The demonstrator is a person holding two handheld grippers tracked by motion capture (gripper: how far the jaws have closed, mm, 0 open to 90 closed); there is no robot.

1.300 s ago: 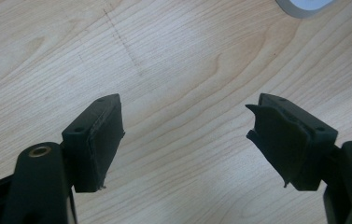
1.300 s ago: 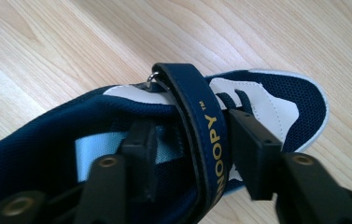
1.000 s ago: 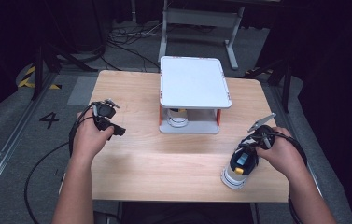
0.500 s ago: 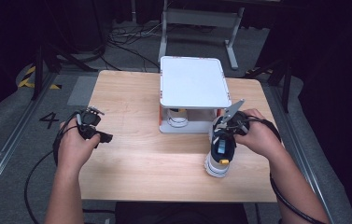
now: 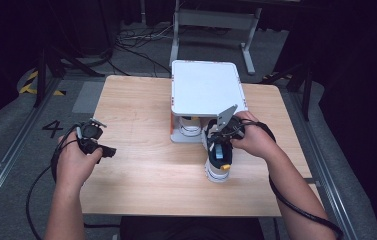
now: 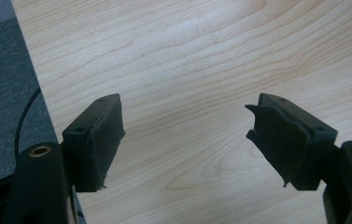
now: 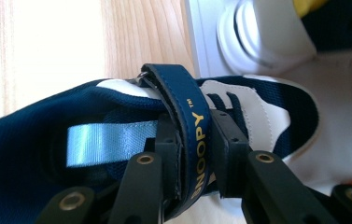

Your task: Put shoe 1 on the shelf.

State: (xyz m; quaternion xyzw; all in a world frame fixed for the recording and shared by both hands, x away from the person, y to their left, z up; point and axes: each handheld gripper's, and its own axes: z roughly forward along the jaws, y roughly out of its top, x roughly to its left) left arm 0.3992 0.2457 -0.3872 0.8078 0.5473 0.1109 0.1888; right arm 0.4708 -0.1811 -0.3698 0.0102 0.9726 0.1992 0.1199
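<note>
A: Where is the shoe (image 5: 218, 162) now?

B: On the tabletop (image 5: 141, 165), right of the middle and nearer the front edge than the back; its toe points at the open lower level of the small white shelf (image 5: 206, 87) that stands at the middle of the back half; the shoe lies just in front of that shelf's base.

A: And the tongs?

B: The right gripper (image 5: 222, 145) is clamped on the shoe's navy strap (image 7: 190, 121), jaws narrow with the strap pinched between them; the left gripper (image 5: 98, 145) hangs over the left edge of the tabletop, jaws wide with nothing between them.

A: How would you expect it to handle?

B: Light, I'd judge, a small child's trainer; soft mesh upper, stiffer white sole; not fragile; the strap is a fair hold but floppy, so the shoe may swing or tilt beneath it; gripping the collar or heel would be steadier.

A: What does each view add?

B: The right gripper view gives the gold lettering on the strap, the pale blue loop (image 7: 113, 142) inside, and a second white shoe (image 7: 262, 32) already under the shelf; the high view gives the whole layout; the left gripper view (image 6: 183, 140) confirms bare wood between its jaws.
</note>
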